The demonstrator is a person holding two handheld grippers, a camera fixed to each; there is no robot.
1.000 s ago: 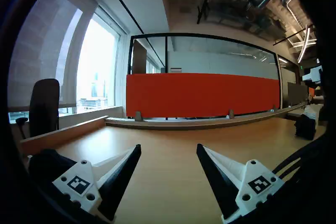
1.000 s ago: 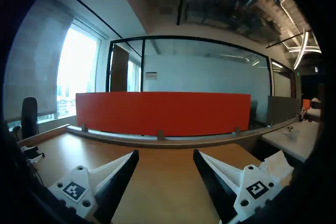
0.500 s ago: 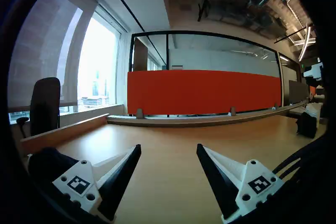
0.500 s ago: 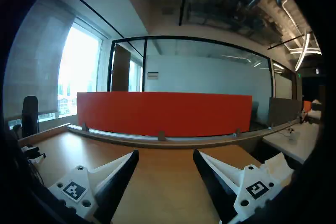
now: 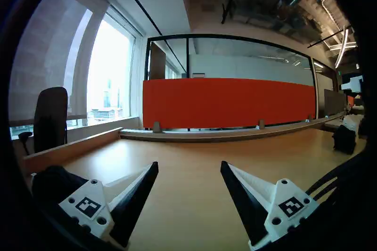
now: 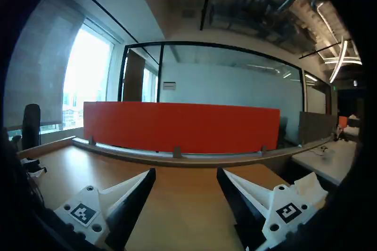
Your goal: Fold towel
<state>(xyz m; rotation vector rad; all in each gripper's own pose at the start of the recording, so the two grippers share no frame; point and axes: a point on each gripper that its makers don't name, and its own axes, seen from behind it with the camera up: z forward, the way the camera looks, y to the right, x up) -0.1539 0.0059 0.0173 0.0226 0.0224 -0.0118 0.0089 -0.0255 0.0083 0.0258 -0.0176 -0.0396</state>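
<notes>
My left gripper [image 5: 188,165] is open above a bare wooden desk [image 5: 188,194], with nothing between its fingers. My right gripper [image 6: 185,172] is also open over the same desk [image 6: 184,208] and holds nothing. A crumpled white cloth [image 6: 308,186], possibly the towel, lies at the right edge of the right gripper view, just behind the right finger. In the left gripper view, a black object [image 5: 344,139] with something white [image 5: 351,121] behind it sits at the far right of the desk; I cannot tell what they are.
An orange partition [image 5: 228,102] runs along the desk's far edge, also as the partition [image 6: 181,126] in the right gripper view. A black office chair [image 5: 49,117] stands by the window on the left. A white desk [image 6: 325,159] adjoins on the right.
The right gripper view has tilted slightly upward, so the partition sits a little lower. The left gripper has barely moved. Both grippers stay open.
</notes>
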